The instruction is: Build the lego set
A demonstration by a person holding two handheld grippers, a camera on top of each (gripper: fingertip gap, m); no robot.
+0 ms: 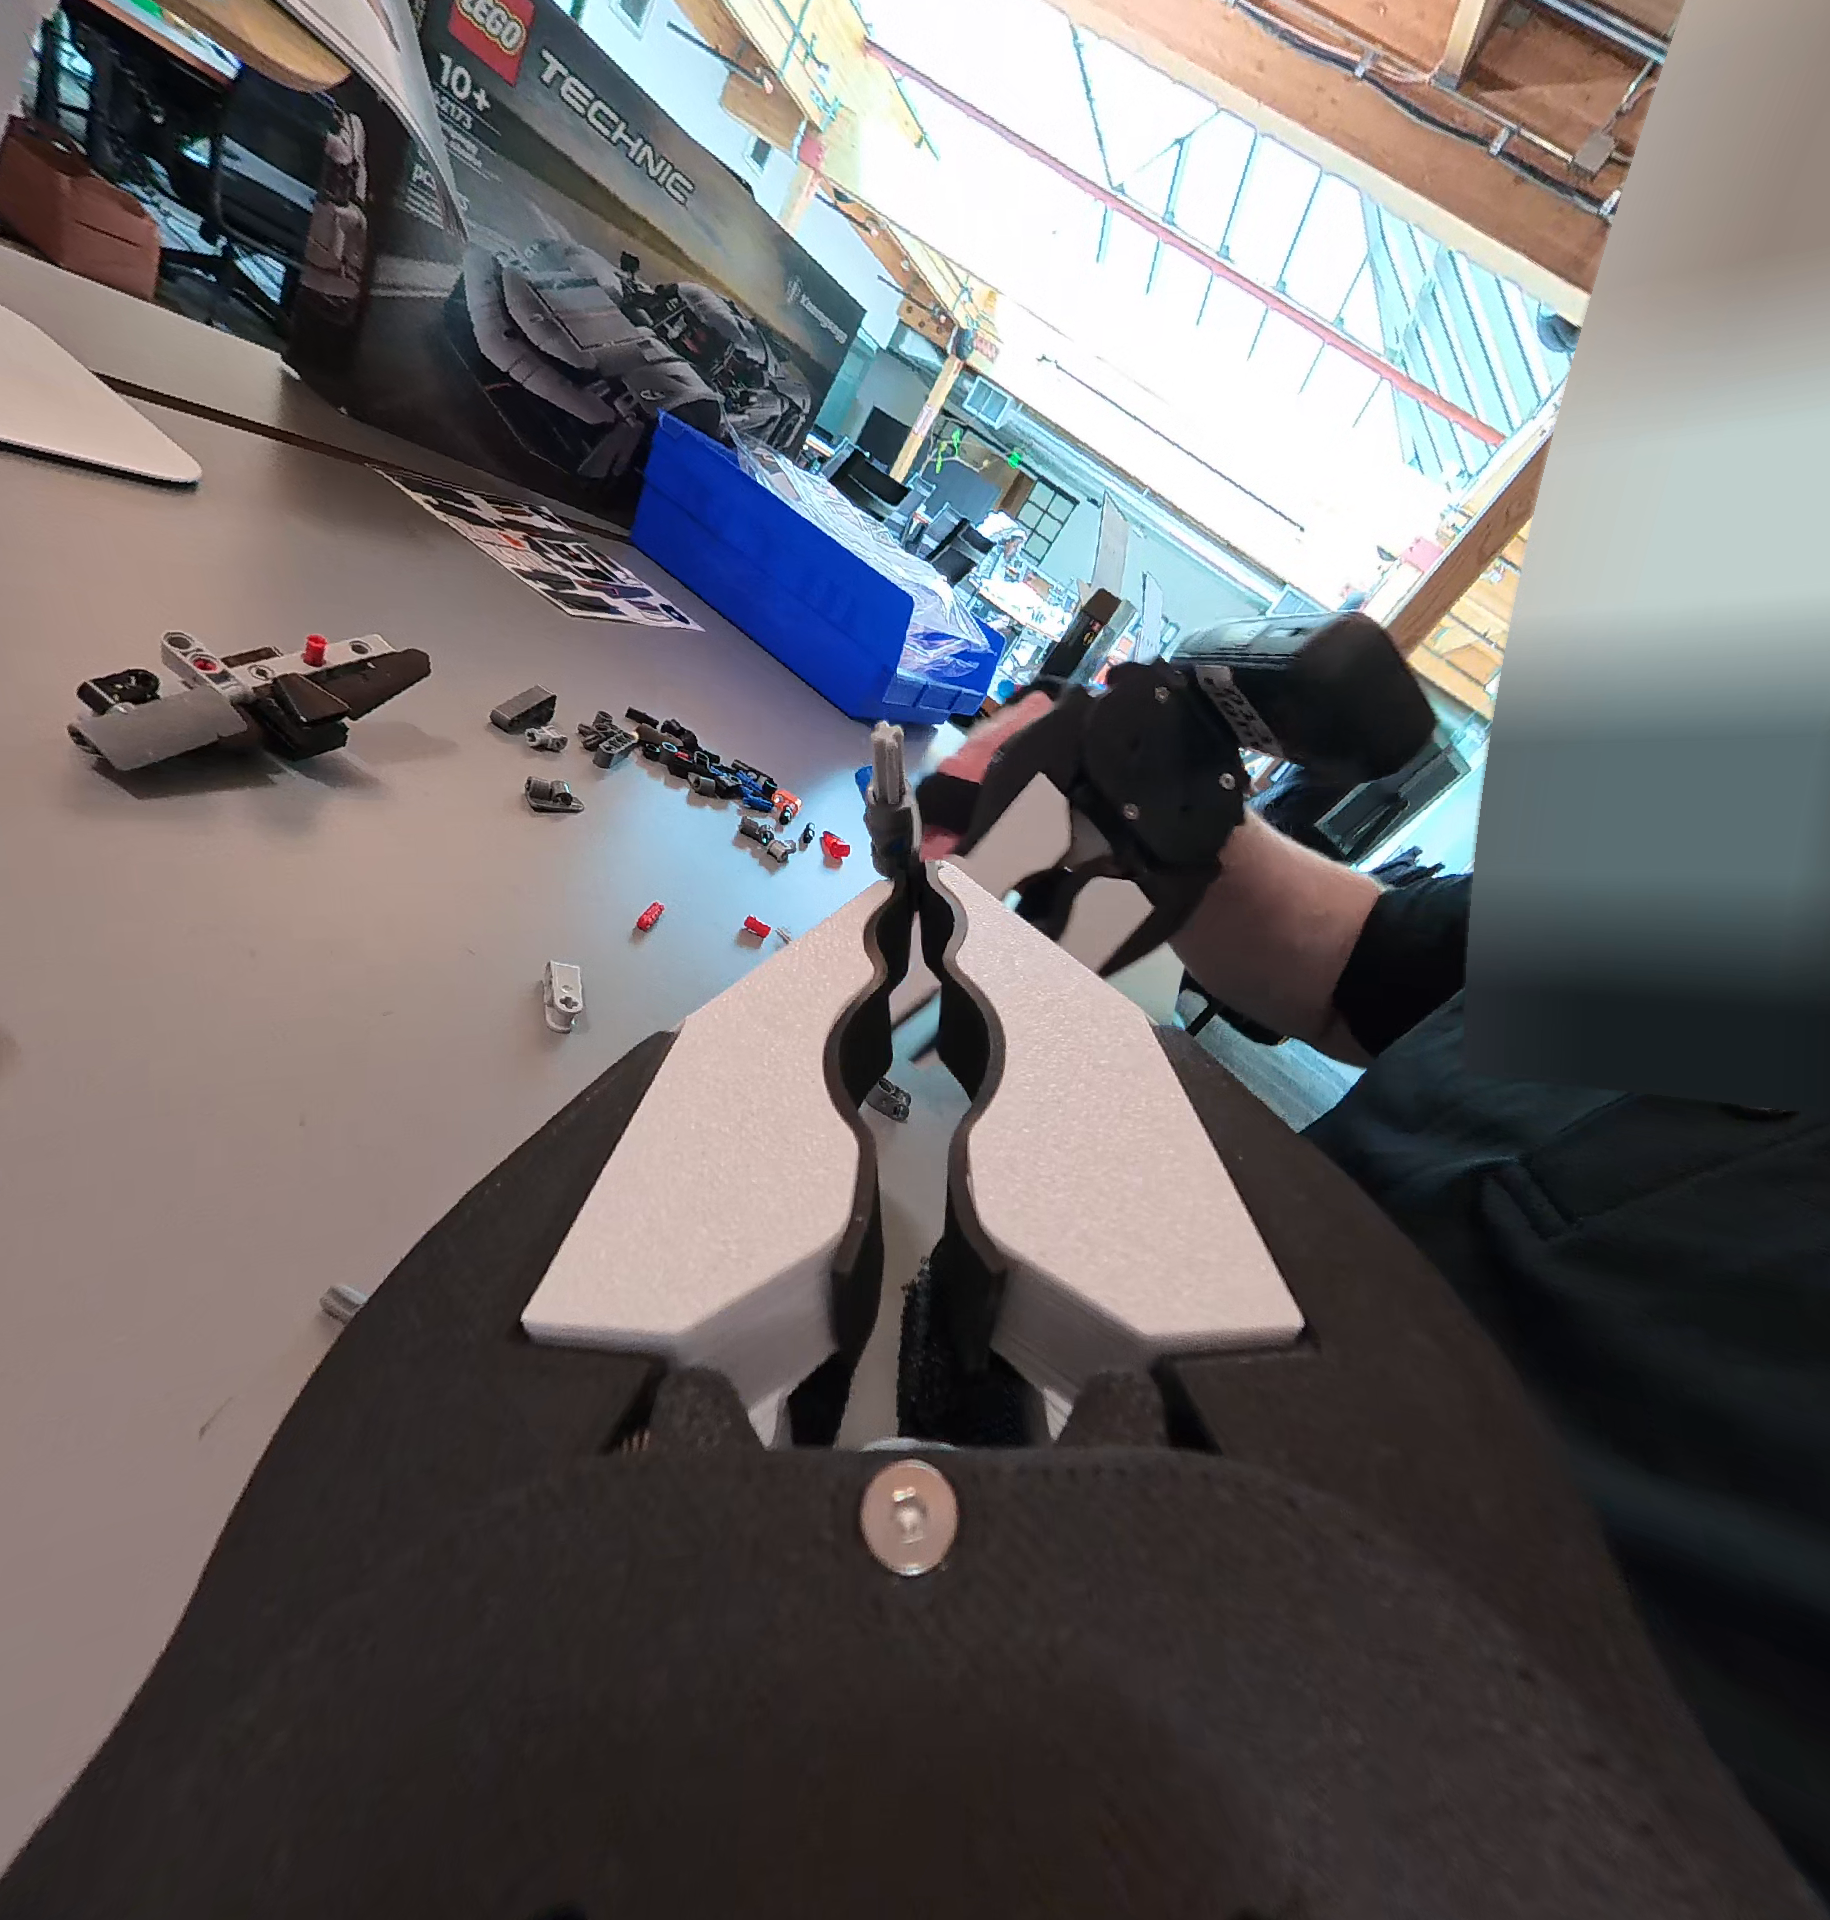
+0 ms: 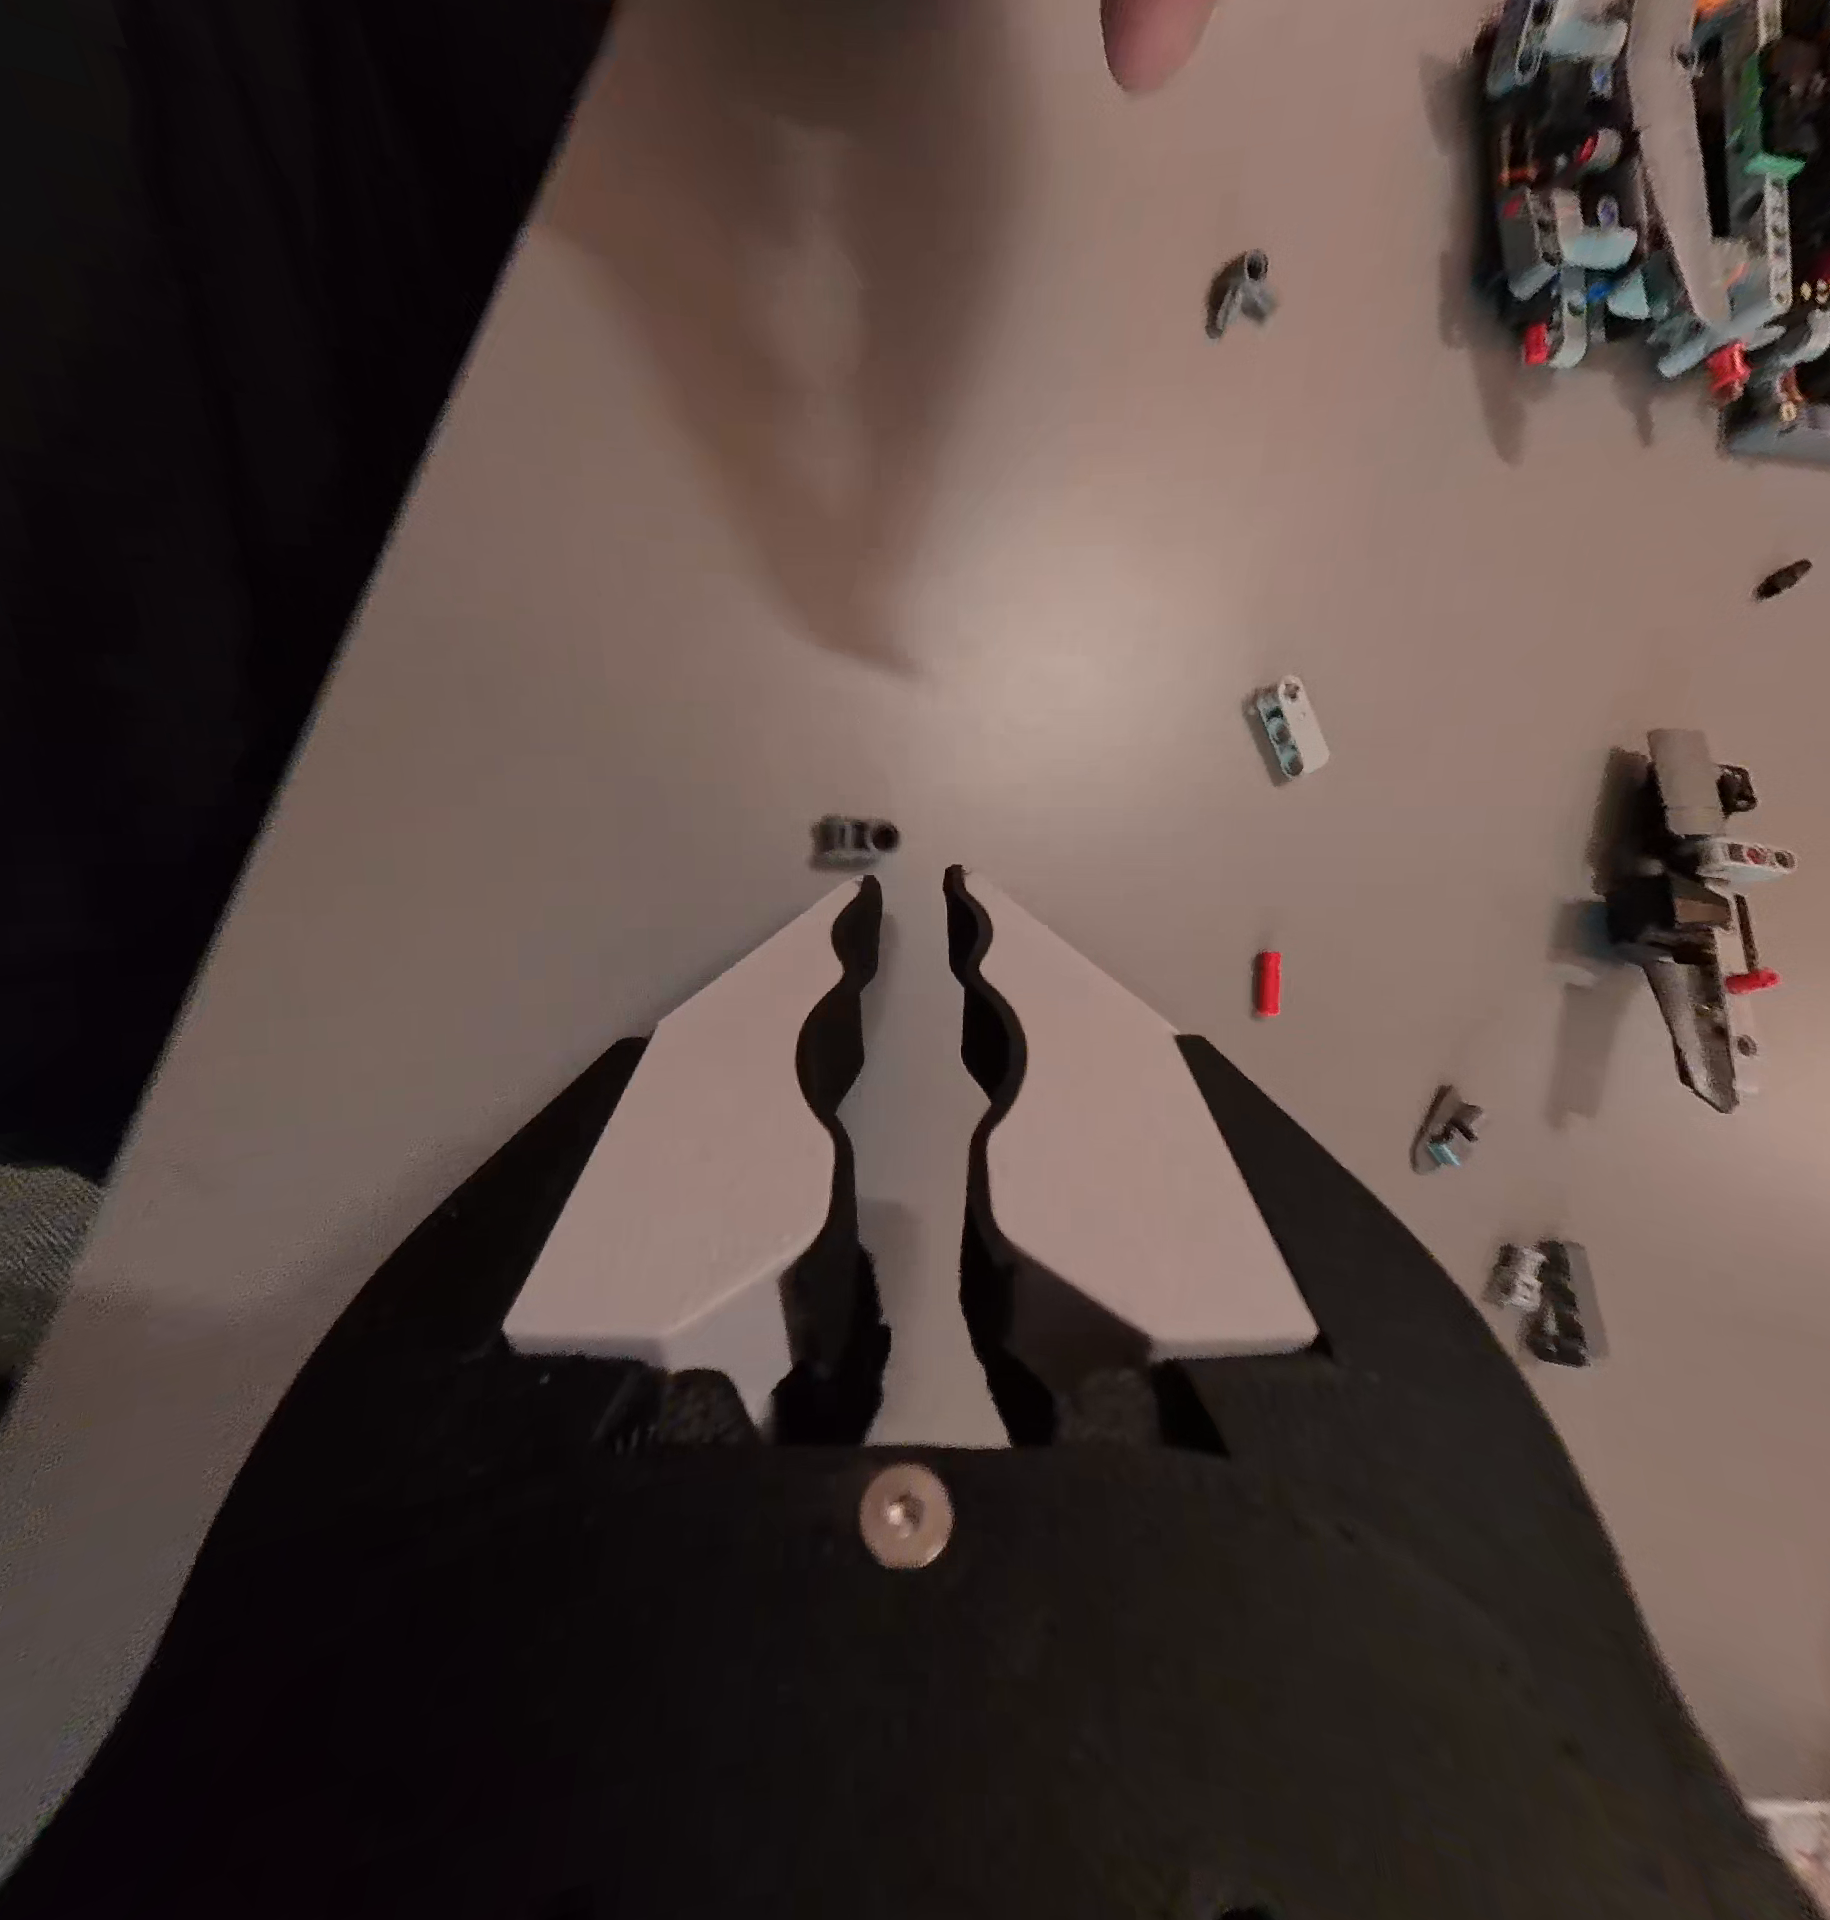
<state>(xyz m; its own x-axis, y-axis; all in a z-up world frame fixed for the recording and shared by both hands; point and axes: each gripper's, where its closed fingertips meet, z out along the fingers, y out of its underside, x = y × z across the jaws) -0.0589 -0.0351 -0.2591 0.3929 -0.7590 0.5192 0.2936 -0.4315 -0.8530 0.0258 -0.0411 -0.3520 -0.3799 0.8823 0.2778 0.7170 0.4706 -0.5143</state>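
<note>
Worktop (image 1: 267, 1091): I see a pale grey surface filling the left half of my left wrist view and most of my right wrist view.
Set box (image 1: 537, 270): a large dark carton stands at the upper left of my left wrist view, at the worktop's far edge.
Blue bin (image 1: 786, 582): just right of the box, with clear plastic bags (image 1: 932, 623) in it.
Sticker sheet (image 1: 547, 561): lies flat in front of the box.
Big lego assembly (image 2: 1680, 197): at the upper right of my right wrist view, blurred.
Small lego sub-assembly (image 1: 246, 696): grey and black with red pins, at middle left of my left wrist view.
Loose parts (image 1: 682, 758): scattered right of that sub-assembly.
Left hand-held gripper (image 1: 916, 883): I have its tips pinched on a small grey axle piece (image 1: 890, 790) that sticks up at frame centre.
Right hand-held gripper (image 2: 909, 883): slightly parted and holding nothing, above the worktop.
Dark grey connector (image 2: 854, 840): lies just left of the right tips.
</note>
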